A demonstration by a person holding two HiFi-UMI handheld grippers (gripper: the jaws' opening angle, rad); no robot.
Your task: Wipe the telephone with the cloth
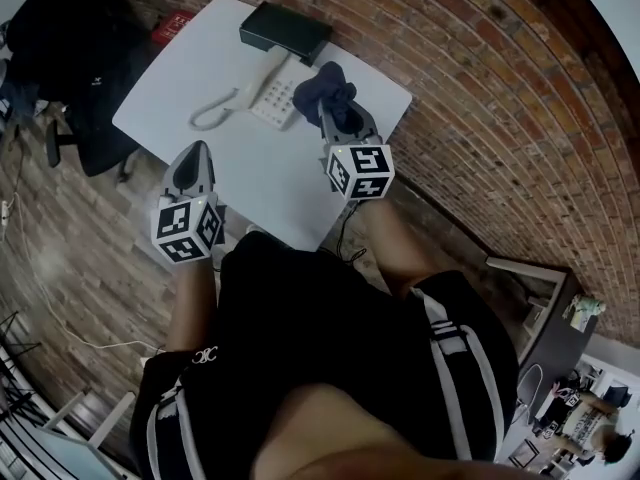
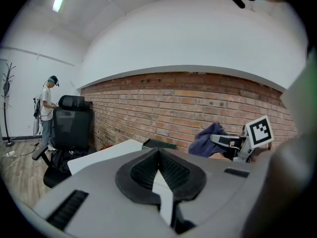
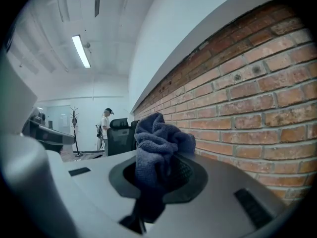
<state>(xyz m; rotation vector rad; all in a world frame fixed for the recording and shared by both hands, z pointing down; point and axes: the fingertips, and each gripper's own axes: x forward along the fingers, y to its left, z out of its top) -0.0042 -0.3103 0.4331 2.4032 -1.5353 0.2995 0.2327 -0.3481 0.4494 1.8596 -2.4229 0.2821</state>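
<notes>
Blue cloth (image 3: pixel 157 143) sits bunched in the clenched right claw (image 1: pixel 335 106), held near the white telephone (image 1: pixel 268 90) on the surface (image 1: pixel 270 183), likely ready to wipe. The left claw (image 1: pixel 194 160) is clenched on nothing.

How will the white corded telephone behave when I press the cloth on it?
The white corded telephone looks like light plastic on a smooth white table, so it may slide. Its handset probably lies loose and could be knocked off. The floppy dark blue cloth in the right gripper should cushion pushes.
</notes>
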